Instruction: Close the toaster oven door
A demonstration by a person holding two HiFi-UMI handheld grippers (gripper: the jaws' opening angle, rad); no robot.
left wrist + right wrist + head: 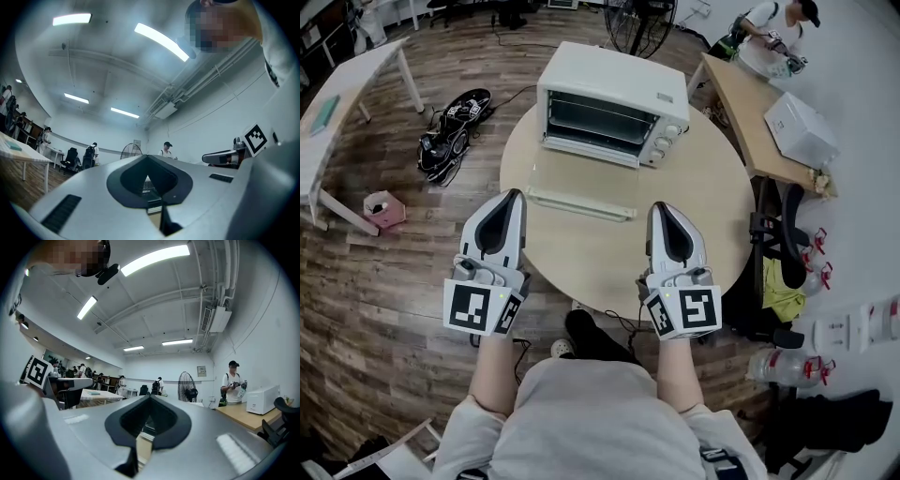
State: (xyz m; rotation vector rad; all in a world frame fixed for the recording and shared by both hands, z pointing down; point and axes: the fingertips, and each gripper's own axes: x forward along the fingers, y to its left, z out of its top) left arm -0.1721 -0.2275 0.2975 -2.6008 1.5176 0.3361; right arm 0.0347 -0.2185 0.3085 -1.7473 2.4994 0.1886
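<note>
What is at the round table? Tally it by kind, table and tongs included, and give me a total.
Round table: 1
Toaster oven, door down: 1
Tongs, left tongs and right tongs: 2
Total: 4

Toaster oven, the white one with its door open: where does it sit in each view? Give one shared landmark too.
Head view: the white toaster oven stands top centre, on the far side of the round wooden table, with its door dropped open.
Left gripper view: only a sliver shows, low centre, through the dark notch.
Right gripper view: likewise a sliver, low centre.
Shared landmark: the black standing fan, beyond the oven.
</note>
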